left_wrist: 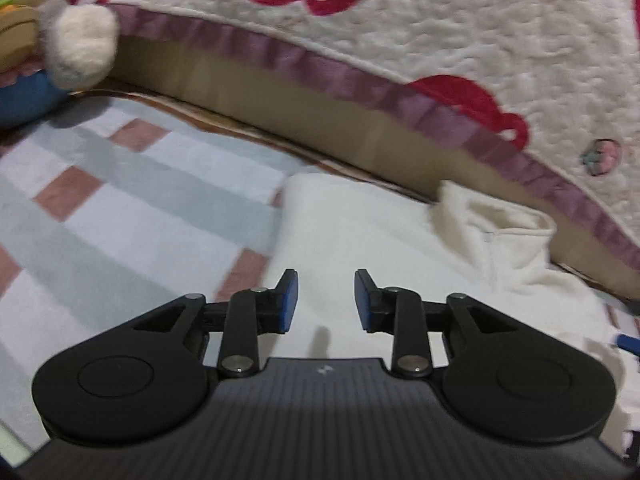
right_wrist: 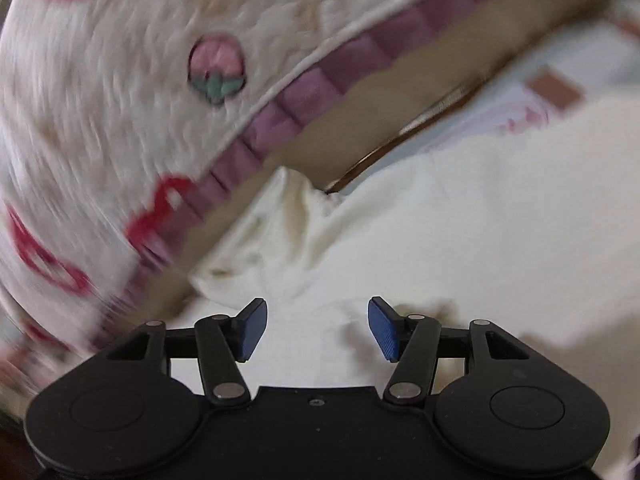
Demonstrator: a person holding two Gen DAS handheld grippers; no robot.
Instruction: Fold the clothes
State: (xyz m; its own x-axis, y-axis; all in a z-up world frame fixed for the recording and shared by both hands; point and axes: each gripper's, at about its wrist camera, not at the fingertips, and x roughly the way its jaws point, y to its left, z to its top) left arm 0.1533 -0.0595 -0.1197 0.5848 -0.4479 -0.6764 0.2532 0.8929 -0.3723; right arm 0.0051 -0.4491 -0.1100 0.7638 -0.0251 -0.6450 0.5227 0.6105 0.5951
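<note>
A cream-white fleece garment (left_wrist: 400,240) lies flat on a checked bedsheet (left_wrist: 120,208); its collar with a short zip (left_wrist: 504,232) points toward the headboard. My left gripper (left_wrist: 326,300) is open and empty just above the garment's left part. In the right wrist view the same garment (right_wrist: 440,232) fills the lower right, with its rumpled collar end (right_wrist: 280,216) ahead. My right gripper (right_wrist: 318,328) is open and empty above the cloth. The right wrist view is blurred by motion.
A white quilt with red shapes and a purple frill (left_wrist: 440,40) hangs over a tan headboard panel (left_wrist: 280,92) behind the garment; it also shows in the right wrist view (right_wrist: 120,100). A plush toy (left_wrist: 60,40) sits at the far left.
</note>
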